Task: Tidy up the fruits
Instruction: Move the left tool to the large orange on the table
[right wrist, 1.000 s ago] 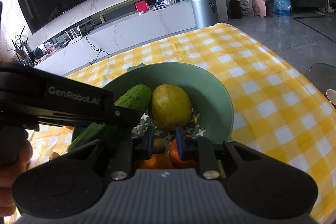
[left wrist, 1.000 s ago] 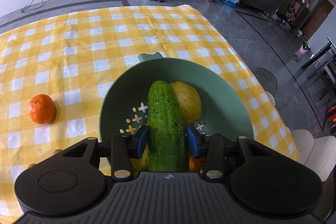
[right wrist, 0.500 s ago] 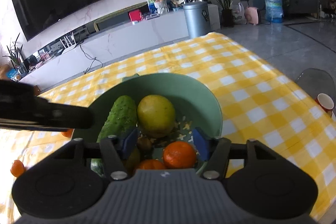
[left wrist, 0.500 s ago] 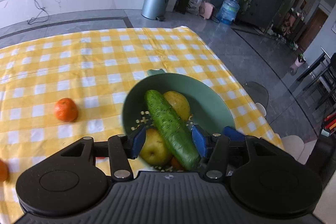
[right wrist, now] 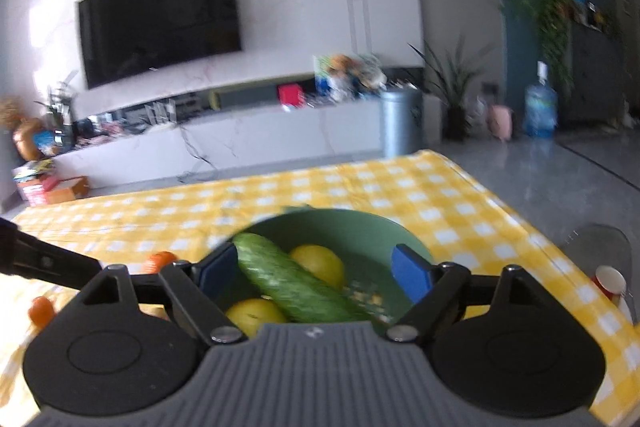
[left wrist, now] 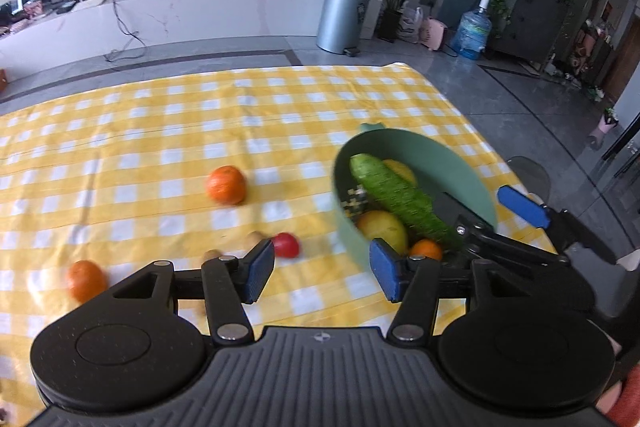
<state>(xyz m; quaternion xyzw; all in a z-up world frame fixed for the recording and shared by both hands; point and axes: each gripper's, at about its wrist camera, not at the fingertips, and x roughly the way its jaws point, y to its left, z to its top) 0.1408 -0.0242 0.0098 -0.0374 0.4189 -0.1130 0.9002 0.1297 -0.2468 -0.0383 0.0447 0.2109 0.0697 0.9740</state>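
Both grippers opening, nothing held
Left gripper (left wrist: pixel 322 273) and right gripper (right wrist: pixel 316 275) fingers widening, empty; loose orange (left wrist: pixel 226 185) mid-desk: firm, rollable, grasp across its middle

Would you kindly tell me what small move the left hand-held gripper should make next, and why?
Probably swing the empty, opening left hand-held gripper toward the small red fruit just ahead; it lies outside the green bowl.
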